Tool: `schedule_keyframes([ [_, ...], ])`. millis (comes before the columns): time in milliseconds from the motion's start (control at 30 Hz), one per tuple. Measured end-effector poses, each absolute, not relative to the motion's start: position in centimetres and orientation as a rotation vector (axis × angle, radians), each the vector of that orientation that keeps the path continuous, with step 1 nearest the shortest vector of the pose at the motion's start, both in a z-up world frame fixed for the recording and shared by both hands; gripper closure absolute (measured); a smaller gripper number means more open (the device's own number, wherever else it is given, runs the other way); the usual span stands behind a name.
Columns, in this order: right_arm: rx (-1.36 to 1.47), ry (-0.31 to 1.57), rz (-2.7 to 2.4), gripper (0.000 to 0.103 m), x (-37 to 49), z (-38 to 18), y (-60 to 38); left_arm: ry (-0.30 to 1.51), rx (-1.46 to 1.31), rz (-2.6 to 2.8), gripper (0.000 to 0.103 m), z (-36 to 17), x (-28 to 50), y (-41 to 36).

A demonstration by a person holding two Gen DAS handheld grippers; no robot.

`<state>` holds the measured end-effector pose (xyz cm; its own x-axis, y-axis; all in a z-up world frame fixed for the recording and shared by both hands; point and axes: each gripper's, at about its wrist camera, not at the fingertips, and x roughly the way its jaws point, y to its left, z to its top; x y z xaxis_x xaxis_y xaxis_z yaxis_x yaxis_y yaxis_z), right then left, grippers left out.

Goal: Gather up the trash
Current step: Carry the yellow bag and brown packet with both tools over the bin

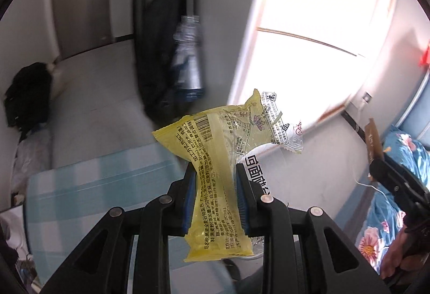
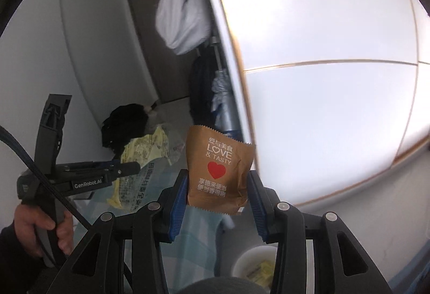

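My left gripper (image 1: 216, 173) is shut on a yellow and clear plastic snack wrapper (image 1: 215, 159) and holds it up in the air. The same wrapper (image 2: 139, 156) and the left gripper (image 2: 126, 169) show at the left of the right wrist view. My right gripper (image 2: 217, 181) is shut on a brown paper packet (image 2: 219, 170) with a red heart and "LOVE & TASTY" print. The right gripper's body (image 1: 397, 186) shows at the right edge of the left wrist view. A white round bin (image 2: 255, 264) with yellow trash inside sits below the right gripper.
A table with a blue checked cloth (image 1: 94, 183) lies below. A white wardrobe (image 2: 322, 78) with gold trim stands to the right. Dark clothes and a folded umbrella (image 1: 188, 62) hang by it. A black bag (image 1: 27, 95) sits on the floor. Floral bedding (image 1: 397, 154) is at right.
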<state>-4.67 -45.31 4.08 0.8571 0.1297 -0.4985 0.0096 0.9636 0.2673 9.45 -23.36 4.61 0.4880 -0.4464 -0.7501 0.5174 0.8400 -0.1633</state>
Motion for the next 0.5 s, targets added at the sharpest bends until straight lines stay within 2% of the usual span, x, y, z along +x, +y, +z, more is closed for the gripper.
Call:
schedule_keyframes([
  [267, 0.345, 0.576, -0.082, 0.061, -6.3, 0.7, -51.9, 0.976, 0.082, -0.741, 0.081, 1.1, 10.1, -28.9],
  [500, 0.411, 0.646, -0.157, 0.061, -6.3, -3.7, -56.2, 1.159, 0.042, -0.805, 0.081, -4.6, 12.4, -31.8],
])
